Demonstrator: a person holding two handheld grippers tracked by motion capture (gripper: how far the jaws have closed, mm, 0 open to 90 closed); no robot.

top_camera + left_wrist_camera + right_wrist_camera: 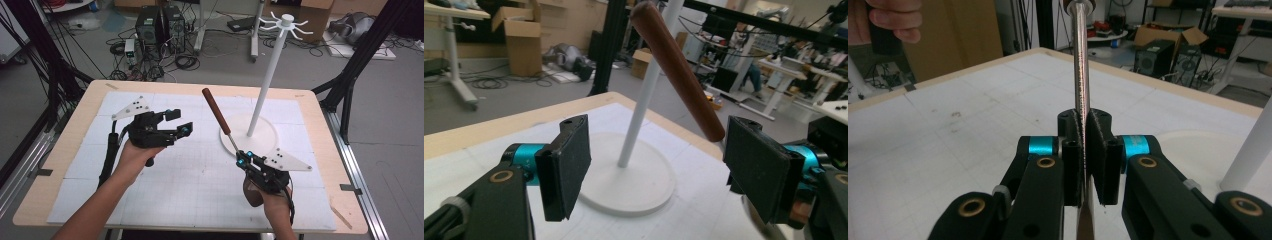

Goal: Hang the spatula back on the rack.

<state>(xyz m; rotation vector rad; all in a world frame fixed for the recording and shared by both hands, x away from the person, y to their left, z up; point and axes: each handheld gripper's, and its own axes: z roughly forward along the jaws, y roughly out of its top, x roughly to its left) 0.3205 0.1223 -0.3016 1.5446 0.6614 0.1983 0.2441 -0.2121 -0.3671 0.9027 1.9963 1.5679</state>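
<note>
Leftmost, the left gripper (179, 121) hovered above the tabletop's (165, 185) left half, nearer the far edge than the near one, its jaws spread wide with nothing between them. No earlier picture bears on it, so only that open, empty state could be told. From the left gripper view, the utensil's wooden handle (676, 70) crossed the gap above and beyond the right-hand pad (759, 167), slanting up toward the far edge, apart from both pads.

Toward the middle, the utensil (220, 117) ran as one long line: brown handle at the top, leaning toward the far left corner, thin metal shank (1081, 75) descending toward the near right.

Further right, the right gripper (244, 157) was clamped fully on that shank, jaws pressed together around the metal, holding the utensil up off the surface. Just behind it stood the white hanging stand (266, 80), its round base (265, 136) right of centre and its hooks (287, 22) high above.

By my judgement, the right hand alone carried the utensil, and the handle's upper end had to travel up and rightward to reach the hooks.
</note>
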